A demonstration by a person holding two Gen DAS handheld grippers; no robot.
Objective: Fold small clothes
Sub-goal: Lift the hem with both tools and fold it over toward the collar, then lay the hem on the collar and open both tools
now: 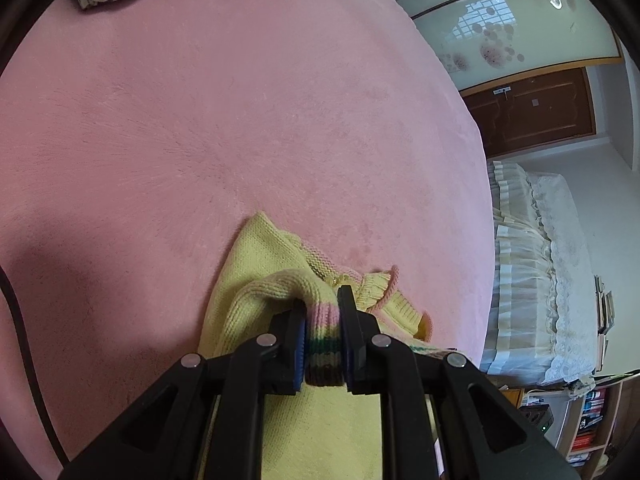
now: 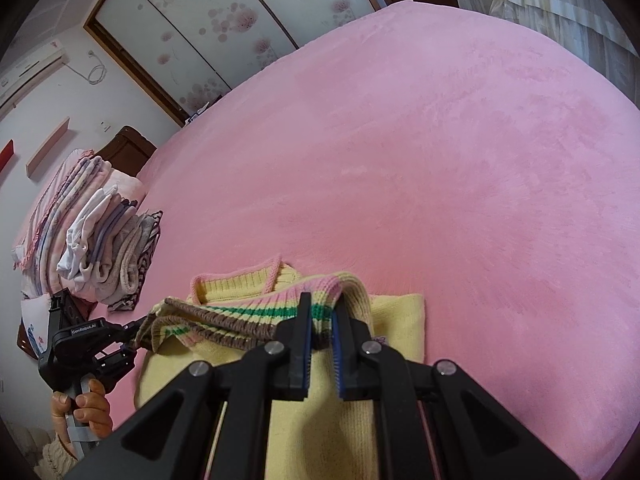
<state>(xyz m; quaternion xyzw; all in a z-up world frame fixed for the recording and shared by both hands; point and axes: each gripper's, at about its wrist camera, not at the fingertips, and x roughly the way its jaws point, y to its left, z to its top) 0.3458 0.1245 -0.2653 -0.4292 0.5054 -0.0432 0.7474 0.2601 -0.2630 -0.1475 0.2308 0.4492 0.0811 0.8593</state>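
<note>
Two grippers: each is clamped on the striped hem of one small yellow sweater.
Left gripper (image 1: pixel 323 322): jaws nearly together, pads pressing a bunched bit of the ribbed hem with pink, green and brown stripes.
Right gripper (image 2: pixel 322 316): jaws narrow as well, pinching the same striped hem further along its edge.
Sweater (image 2: pixel 352 408): knitted, pale yellow, lying on the pink bed cover (image 2: pixel 460 168) near its front edge; the hem (image 2: pixel 240 314) is lifted off the body of the sweater and stretches between the two grippers.
Collar (image 1: pixel 380 282): ruffled, edged in pink, resting flat on the cover beyond the left gripper.
Hand (image 2: pixel 86 404): seen from the right wrist view, wrapped round the handle of the left gripper, at the left of the sweater.
Pile of clothes (image 2: pixel 108 248): folded, stacked on the bed, well apart from the sweater, toward the wall.
Wardrobe doors (image 2: pixel 208 24): pale with a flower print, behind the bed.
</note>
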